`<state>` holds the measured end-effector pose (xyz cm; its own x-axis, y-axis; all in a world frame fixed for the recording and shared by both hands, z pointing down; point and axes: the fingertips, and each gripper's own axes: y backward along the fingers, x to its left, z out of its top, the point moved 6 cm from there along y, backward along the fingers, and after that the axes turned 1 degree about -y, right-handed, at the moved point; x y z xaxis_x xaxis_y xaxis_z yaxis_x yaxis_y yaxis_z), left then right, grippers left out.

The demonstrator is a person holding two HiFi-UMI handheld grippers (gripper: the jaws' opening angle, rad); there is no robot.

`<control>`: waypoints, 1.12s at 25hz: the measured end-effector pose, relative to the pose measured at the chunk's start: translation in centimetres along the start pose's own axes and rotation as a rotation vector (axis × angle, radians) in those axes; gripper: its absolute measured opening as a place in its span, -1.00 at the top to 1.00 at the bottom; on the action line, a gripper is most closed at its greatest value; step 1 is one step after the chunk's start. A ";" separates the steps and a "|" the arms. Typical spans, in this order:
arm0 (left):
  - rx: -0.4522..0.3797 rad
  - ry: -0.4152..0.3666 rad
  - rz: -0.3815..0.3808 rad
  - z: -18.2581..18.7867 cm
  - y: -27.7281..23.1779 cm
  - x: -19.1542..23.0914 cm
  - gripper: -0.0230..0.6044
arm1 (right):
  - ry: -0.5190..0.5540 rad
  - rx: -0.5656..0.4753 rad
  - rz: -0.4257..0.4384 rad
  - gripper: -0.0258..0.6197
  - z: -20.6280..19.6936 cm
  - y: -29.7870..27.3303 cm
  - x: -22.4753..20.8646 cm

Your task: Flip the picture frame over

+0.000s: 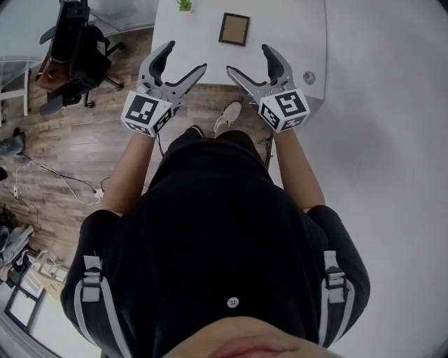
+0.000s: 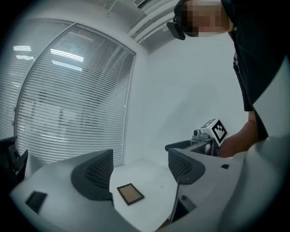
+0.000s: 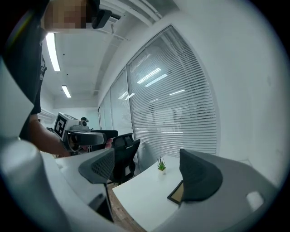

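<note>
Both grippers are held up in front of the person, short of the white rectangular table point(image 1: 196, 42), and neither touches anything. The left gripper point(image 1: 187, 56) has its jaws wide apart with nothing between them. Its own view point(image 2: 139, 170) shows only tabletop in the gap. The right gripper point(image 1: 246, 58) is the same: jaws wide and nothing held, confirmed in its own view point(image 3: 147, 170). The small dark-brown rectangular picture frame with a tan panel point(image 1: 234, 29) lies flat on the table at the upper centre of the head view, beyond the jaw tips and well apart from both. In the left gripper view the frame point(image 2: 130, 194) sits low in the picture between the jaws. In the right gripper view it point(image 3: 176, 192) is partly hidden behind the right-hand jaw. A small green plant in a white pot point(image 1: 184, 5) stands at the top edge of the head view, left of the frame. A black office chair point(image 1: 73, 45) stands on the wood-plank floor point(image 1: 70, 140) at the upper left.
</note>
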<state>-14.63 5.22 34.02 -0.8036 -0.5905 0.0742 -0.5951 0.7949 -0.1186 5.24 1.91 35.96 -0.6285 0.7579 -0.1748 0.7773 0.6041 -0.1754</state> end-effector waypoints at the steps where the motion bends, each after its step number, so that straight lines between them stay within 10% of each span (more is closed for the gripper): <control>1: 0.004 -0.001 0.006 0.0 -1.0 0.4 -0.25 | 0.002 0.004 0.012 -0.47 0.2 -0.7 -1.0; 13: 0.030 0.019 0.054 -0.1 -10.0 3.5 -0.25 | -0.116 0.118 0.018 -0.47 -2.2 -5.7 -10.8; 28: 0.117 0.038 -0.146 -6.1 -14.3 13.3 -0.25 | -0.273 0.305 -0.286 -0.47 -10.2 -15.0 -13.4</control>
<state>-16.86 -13.16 42.79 -0.7100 -0.6910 0.1359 -0.7018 0.6781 -0.2183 2.25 -14.79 50.85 -0.8315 0.4552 -0.3185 0.5547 0.6483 -0.5216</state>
